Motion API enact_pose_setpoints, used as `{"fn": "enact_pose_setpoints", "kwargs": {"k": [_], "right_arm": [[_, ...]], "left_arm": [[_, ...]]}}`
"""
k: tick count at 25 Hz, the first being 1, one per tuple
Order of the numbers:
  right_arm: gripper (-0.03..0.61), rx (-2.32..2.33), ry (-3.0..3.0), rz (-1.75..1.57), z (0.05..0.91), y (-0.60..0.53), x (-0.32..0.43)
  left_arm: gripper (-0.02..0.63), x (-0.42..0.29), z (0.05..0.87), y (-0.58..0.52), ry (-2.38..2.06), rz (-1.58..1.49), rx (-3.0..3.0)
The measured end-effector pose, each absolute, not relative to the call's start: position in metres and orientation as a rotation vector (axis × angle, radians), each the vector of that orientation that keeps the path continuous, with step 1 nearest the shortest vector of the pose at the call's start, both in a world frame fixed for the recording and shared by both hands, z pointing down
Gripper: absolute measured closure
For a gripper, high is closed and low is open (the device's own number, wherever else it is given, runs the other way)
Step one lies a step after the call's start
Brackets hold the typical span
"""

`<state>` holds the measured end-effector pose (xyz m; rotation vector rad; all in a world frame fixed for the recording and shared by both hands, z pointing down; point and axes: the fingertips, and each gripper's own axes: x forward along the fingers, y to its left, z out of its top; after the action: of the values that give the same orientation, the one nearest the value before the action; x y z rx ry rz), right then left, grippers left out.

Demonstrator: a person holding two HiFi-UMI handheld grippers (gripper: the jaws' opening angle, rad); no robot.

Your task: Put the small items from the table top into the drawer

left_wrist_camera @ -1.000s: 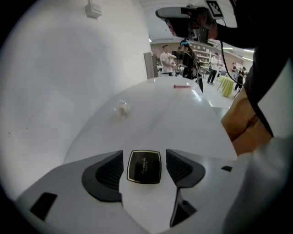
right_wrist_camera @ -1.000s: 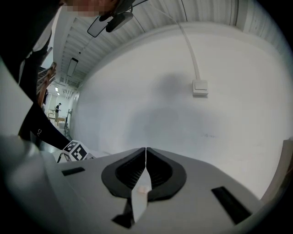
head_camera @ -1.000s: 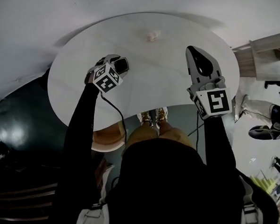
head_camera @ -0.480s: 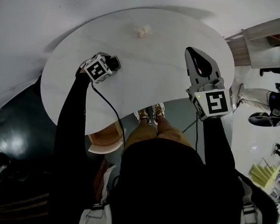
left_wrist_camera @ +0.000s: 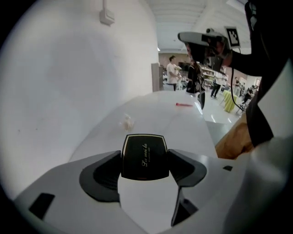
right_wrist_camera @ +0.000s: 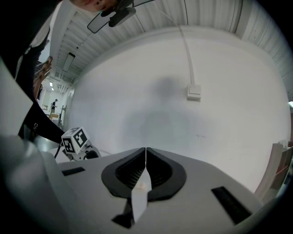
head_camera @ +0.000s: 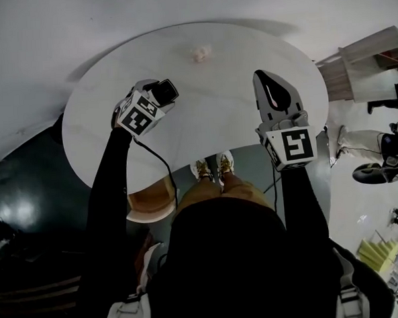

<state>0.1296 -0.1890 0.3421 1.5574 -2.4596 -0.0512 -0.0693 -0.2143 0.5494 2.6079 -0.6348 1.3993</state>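
Observation:
A black square case with gold lettering (left_wrist_camera: pixel 143 156) sits between the pads of my left gripper (left_wrist_camera: pixel 144 167), touching both, held above the round white table (head_camera: pixel 210 117). Those jaws have just been opening a little, with the case still between them. In the head view the case (head_camera: pixel 165 91) shows at that gripper's tip, at the table's left. A small crumpled pale item (head_camera: pixel 200 53) lies at the table's far side, ahead of the left gripper (left_wrist_camera: pixel 127 121). My right gripper (head_camera: pixel 273 83) hovers at the right, its jaws shut together (right_wrist_camera: pixel 145 157).
A short red item (left_wrist_camera: pixel 184 104) lies on the table's far right part. A curved wooden compartment (head_camera: pixel 150 199) shows under the table's near edge, left of the person's legs. White wall behind the table, a wall switch (right_wrist_camera: pixel 194 92), shelving (head_camera: pixel 374 57) at the right.
The left gripper went left and down over the table, then came back up and right with the black case at its tip. The right gripper has hardly moved.

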Motion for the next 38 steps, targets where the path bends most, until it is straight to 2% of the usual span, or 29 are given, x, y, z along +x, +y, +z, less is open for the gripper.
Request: {"fn": "enact_pose_setpoints", "kwargs": {"k": [8, 17, 27, 38], "right_arm": [[0.551, 1.536, -2.501, -0.121, 0.321, -0.193, 0.103], [0.551, 1.587, -2.540, -0.163, 0.304, -0.181, 0.091], [0.551, 1.453, -2.601, -0.259, 0.284, -0.192, 0.072], [0.551, 1.053, -2.841, -0.266, 0.296, -0.206, -0.011]], "left_arm": [[0.278, -0.039, 0.421, -0.192, -1.031, 0.882, 2.718], [0.277, -0.044, 0.323, -0.169, -1.396, 0.395, 2.750], [0.277, -0.056, 0.307, -0.169, -1.544, 0.391, 2.702], [0.276, -0.125, 0.310, -0.133, -1.928, 0.465, 2.384]]}}
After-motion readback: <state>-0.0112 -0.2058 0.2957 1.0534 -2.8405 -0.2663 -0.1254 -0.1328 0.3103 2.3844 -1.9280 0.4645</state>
